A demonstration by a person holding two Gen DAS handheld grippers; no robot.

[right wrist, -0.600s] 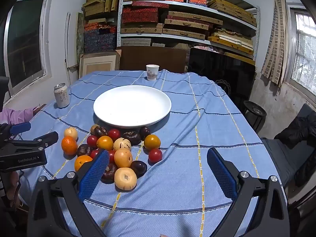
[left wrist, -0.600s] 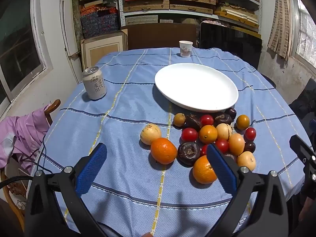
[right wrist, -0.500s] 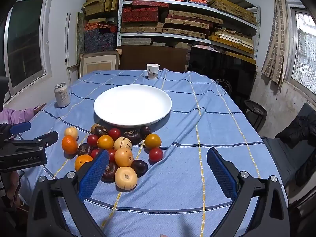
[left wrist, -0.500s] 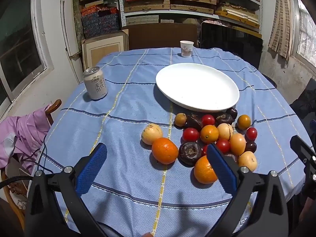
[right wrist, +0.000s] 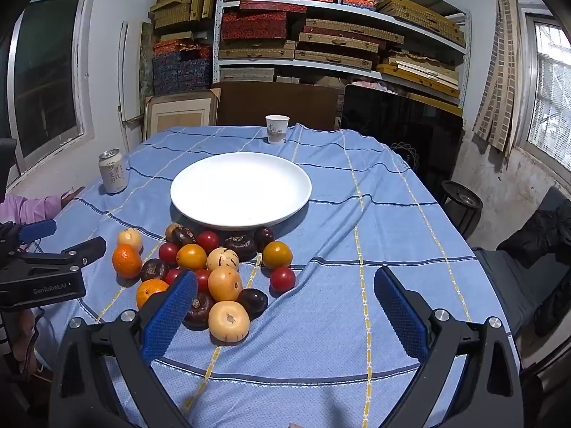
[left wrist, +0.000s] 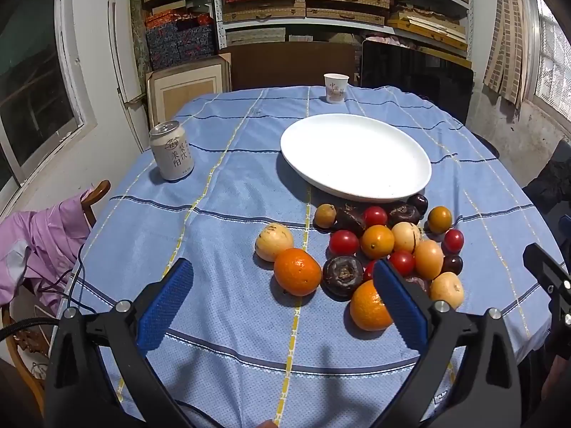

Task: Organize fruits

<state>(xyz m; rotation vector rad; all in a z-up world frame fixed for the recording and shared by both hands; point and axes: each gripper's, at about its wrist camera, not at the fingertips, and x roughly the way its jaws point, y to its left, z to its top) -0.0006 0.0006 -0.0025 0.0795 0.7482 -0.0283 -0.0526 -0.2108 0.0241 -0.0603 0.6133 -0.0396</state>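
Hovering above blue tablecloth [left wrist: 228, 196], left gripper [left wrist: 282, 285] and right gripper [right wrist: 285, 296] both spread wide, gripping nothing. Fruits [right wrist: 214, 267] heaped on cloth just before white plate [right wrist: 241, 189], touching its near rim.

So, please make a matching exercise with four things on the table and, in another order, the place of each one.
Things:
1. drink can
2. paper cup
3. white plate
4. fruit pile

Places:
A. far edge of the table
B. centre of the table, nothing on it
C. near the table's left edge
D. on the cloth, just in front of the plate

Pairs: 1-C, 2-A, 3-B, 4-D
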